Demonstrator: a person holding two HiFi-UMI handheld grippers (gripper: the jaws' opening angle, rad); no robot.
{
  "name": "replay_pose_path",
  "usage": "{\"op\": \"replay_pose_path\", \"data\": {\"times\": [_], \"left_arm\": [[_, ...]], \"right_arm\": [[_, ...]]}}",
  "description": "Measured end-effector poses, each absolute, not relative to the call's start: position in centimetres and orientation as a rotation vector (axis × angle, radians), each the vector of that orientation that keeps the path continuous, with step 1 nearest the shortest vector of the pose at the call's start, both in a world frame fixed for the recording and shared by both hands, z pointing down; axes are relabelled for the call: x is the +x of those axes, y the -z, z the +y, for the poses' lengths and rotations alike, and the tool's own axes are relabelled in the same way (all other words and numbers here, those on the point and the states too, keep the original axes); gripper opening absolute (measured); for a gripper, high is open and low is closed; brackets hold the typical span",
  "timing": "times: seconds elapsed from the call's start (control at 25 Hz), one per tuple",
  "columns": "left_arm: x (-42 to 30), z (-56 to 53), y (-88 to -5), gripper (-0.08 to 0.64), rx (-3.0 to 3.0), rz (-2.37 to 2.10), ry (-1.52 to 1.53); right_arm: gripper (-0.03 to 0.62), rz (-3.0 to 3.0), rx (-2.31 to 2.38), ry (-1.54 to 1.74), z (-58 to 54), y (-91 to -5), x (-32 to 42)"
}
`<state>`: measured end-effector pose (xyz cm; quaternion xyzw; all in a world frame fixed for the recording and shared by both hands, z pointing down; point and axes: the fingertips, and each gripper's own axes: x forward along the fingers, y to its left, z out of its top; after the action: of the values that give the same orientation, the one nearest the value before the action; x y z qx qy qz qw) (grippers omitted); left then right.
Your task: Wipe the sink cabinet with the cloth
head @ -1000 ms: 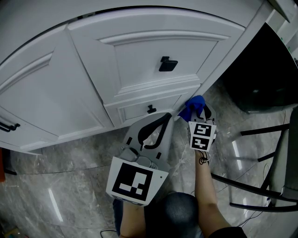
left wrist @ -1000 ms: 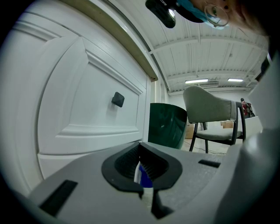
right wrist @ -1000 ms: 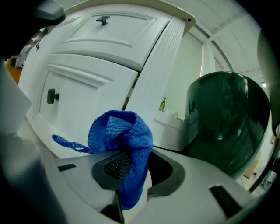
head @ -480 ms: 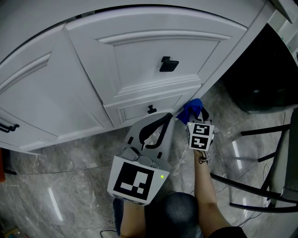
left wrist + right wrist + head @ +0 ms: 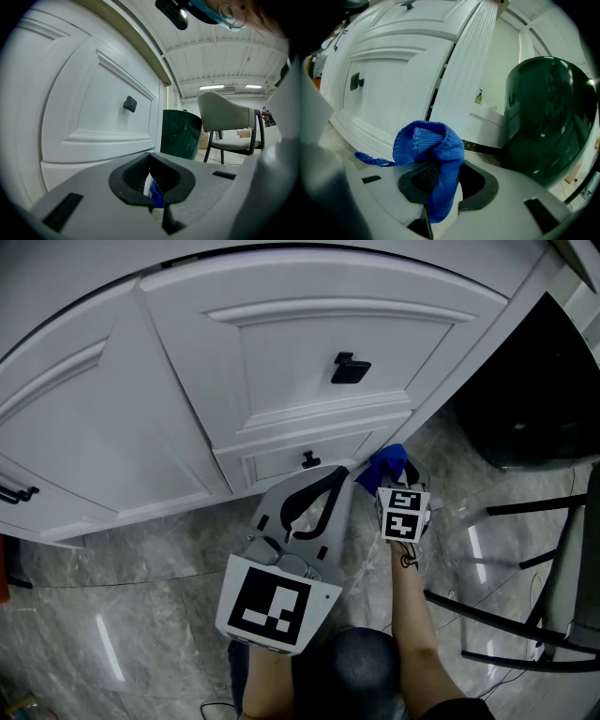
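The cloth, seen from the head view, is a small blue bunch at the tip of the right gripper; it sits low at the right-hand corner of the sink cabinet, just above the floor, and I cannot tell from here whether it touches the white face; the left gripper hangs just beside it, aimed at the bottom rail below the small knob, apparently idle and kept out of the wiping path.

In the left gripper view the left gripper has its jaws pressed together; a blue sliver shows through the slot behind the tips, probably the cloth beyond and not something held; the cabinet fills the left side.

In the right gripper view the right gripper has its jaws pinching the cloth; the long axis runs along the jaws, the bunched end leading toward the cabinet so that soft fabric and not plastic meets the paint; a thin hem trails off to the left.
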<state>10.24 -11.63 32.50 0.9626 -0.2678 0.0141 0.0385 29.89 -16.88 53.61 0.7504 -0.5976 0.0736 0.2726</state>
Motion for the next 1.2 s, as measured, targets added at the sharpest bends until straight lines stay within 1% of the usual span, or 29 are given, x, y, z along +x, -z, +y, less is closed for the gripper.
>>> {"op": "replay_pose_path", "data": {"times": [1.2], "left_arm": [[8.5,-13.5,-34.4,0.003,2.908,-0.887,-0.092]], "right_arm": [[0.117,-1.568,1.911,-0.387,-16.9,-61.7,29.8]]}}
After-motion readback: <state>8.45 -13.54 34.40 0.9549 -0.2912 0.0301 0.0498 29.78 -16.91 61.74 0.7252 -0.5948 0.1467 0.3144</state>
